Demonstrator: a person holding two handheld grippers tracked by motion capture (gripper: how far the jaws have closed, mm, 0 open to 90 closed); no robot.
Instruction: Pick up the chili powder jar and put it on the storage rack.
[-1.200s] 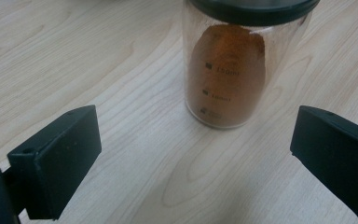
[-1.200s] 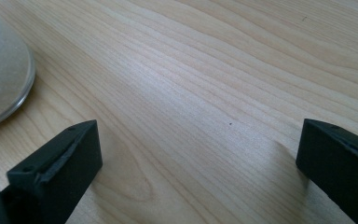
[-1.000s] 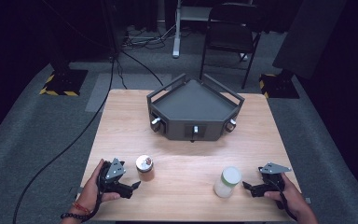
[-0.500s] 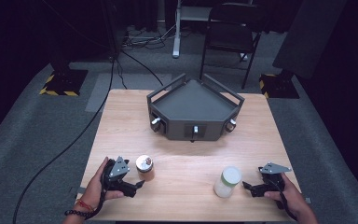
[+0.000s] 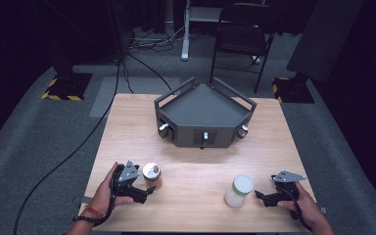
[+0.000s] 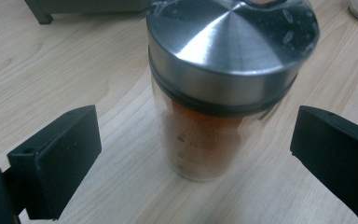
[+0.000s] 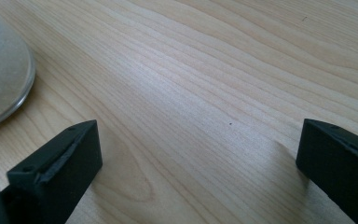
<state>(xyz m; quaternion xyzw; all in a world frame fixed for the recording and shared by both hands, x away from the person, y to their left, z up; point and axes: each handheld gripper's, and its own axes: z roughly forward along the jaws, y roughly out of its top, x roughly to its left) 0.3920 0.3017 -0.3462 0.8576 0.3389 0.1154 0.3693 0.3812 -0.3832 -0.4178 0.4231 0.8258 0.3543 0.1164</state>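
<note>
At the table's near edge the left gripper point(image 5: 144, 192) stands with its jaws spread wide around an upright spice jar point(image 6: 223, 88) without touching it, the right gripper point(image 5: 263, 197) gapes just beside a white jar point(image 5: 238, 190), and a grey tray point(image 5: 203, 113) sits farther back.

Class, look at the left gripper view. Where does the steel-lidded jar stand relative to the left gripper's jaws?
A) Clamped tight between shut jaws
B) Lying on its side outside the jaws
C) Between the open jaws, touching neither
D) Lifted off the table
C: the jar stands upright on the table in the gap of the left gripper, with bare wood showing between it and each jaw.
</note>
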